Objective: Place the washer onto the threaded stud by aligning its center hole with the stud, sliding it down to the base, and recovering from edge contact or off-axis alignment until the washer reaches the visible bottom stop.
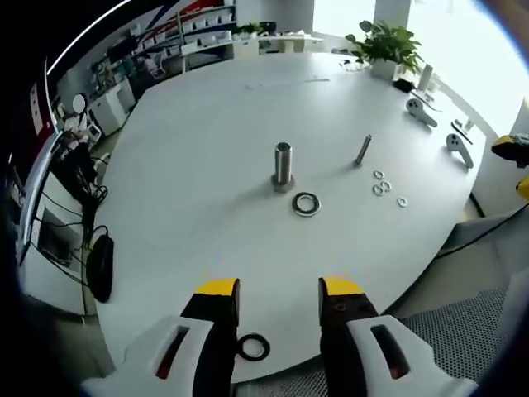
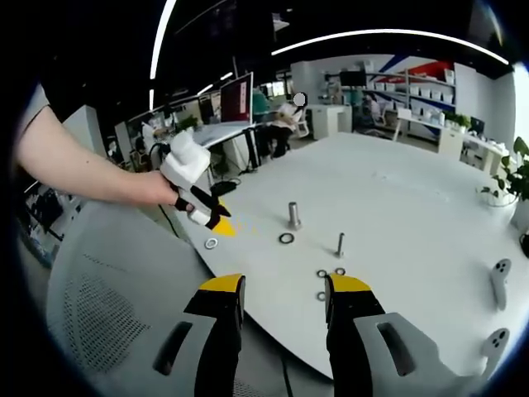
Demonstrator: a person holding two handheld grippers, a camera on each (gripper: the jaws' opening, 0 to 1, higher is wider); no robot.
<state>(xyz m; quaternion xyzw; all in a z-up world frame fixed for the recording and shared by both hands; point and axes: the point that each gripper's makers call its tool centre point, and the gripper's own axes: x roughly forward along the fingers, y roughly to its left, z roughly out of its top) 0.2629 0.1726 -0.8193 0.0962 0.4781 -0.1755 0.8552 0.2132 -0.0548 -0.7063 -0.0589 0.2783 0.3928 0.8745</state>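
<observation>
A thick threaded stud (image 1: 283, 164) (image 2: 293, 214) stands upright on the white table (image 1: 198, 149). A dark washer (image 1: 306, 203) (image 2: 286, 238) lies flat just beside its base, not on it. Another washer (image 1: 253, 346) (image 2: 212, 243) lies near the table's edge, low between my left gripper's jaws. My left gripper (image 1: 279, 289) is open and holds nothing. In the right gripper view a hand holds this left gripper (image 2: 216, 222) just above the edge washer. My right gripper (image 2: 284, 285) is open and empty, back from the table's rim.
A slim bolt (image 1: 363, 150) (image 2: 340, 243) stands right of the stud, with several small washers (image 1: 382, 184) (image 2: 322, 273) near it. Two white controllers (image 1: 459, 149) and a potted plant (image 1: 382, 41) sit at the far side. A grey mesh chair (image 2: 107, 314) stands by the table's edge.
</observation>
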